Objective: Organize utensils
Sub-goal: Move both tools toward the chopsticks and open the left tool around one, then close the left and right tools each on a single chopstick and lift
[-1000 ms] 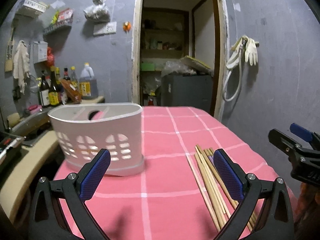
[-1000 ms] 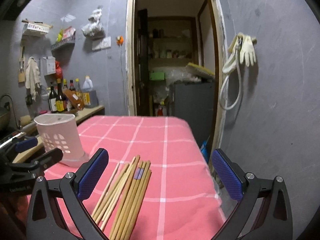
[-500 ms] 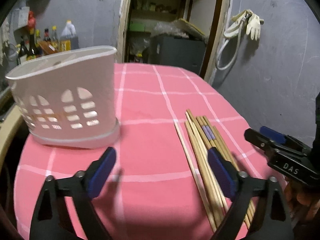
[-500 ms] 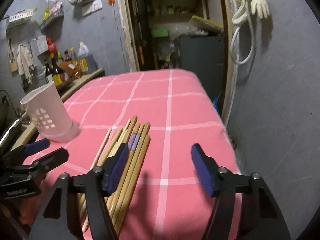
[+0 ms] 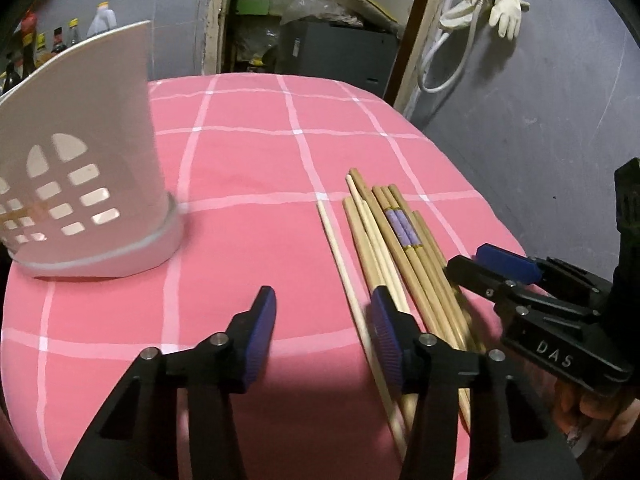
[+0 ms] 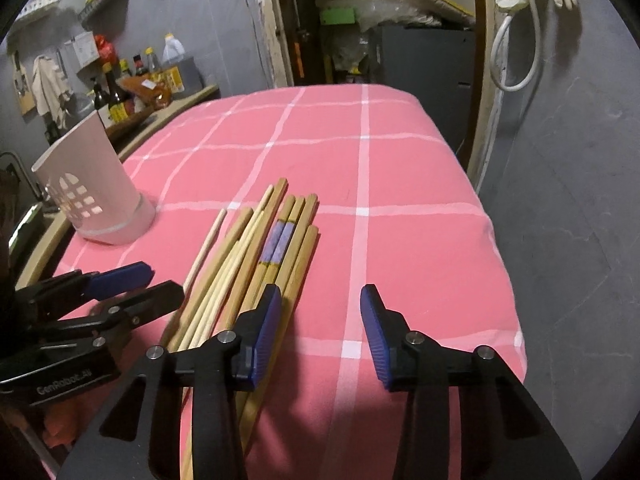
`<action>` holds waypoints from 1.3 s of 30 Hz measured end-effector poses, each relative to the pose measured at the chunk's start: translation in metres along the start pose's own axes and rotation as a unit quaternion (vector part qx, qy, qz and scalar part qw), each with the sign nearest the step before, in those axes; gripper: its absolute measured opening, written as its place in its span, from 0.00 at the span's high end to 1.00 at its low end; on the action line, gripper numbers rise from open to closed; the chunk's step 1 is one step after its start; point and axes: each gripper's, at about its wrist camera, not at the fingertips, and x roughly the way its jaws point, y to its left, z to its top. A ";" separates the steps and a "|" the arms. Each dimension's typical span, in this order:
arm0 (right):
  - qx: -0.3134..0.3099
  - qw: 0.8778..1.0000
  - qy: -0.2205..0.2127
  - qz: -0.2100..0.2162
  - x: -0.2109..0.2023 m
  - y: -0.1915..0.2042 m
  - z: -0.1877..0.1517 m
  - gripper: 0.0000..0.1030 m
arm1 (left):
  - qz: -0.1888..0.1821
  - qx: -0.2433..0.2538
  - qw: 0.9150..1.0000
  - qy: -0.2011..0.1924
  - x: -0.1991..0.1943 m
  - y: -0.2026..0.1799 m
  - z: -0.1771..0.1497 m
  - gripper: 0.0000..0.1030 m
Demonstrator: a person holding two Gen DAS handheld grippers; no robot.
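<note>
Chopsticks point(image 5: 394, 248) near ends hidden behind left claw point(image 5: 324, 332).

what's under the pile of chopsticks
The chopsticks lie flat on the pink checked tablecloth, and nothing else shows beneath them. Their near ends are hidden behind the tongs, and the table under the cloth is covered.

**My two grippers up close**

My left gripper point(image 5: 324, 332) and right gripper point(image 6: 316, 330) are black plastic with ribbed blue pads point(image 6: 264, 334) and silver screws. I read "DAS" on the right one's side, "GenRobot.AI" on the left's.
</note>
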 end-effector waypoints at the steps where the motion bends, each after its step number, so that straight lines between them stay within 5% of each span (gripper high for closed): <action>1: 0.000 1.000 0.003 0.000 0.001 0.000 0.000 0.63 | 0.004 0.001 1.000 0.005 0.002 0.000 0.000 0.64; 10: -0.006 1.000 0.017 -0.013 0.006 0.001 0.002 0.65 | 0.013 0.005 1.000 0.017 0.016 -0.004 0.007 0.69; 17: -0.027 0.998 0.050 -0.015 0.021 0.005 0.010 0.65 | -0.010 -0.006 0.999 0.048 0.023 -0.003 0.017 0.83; 21: -0.005 0.997 0.074 0.007 0.020 -0.002 0.015 0.87 | -0.023 -0.019 0.997 0.067 0.019 0.000 0.018 0.92; 25: 0.033 0.995 0.084 0.030 0.018 -0.008 0.016 0.92 | -0.045 -0.038 0.995 0.083 0.019 0.005 0.020 0.96; 32: 0.103 0.991 0.008 0.087 -0.009 -0.014 0.008 0.94 | -0.066 -0.038 0.996 0.053 -0.003 0.006 0.014 0.98; 39: 0.079 0.979 -0.145 0.120 -0.061 0.014 0.004 0.94 | -0.058 -0.021 0.995 -0.080 -0.058 0.006 0.008 0.98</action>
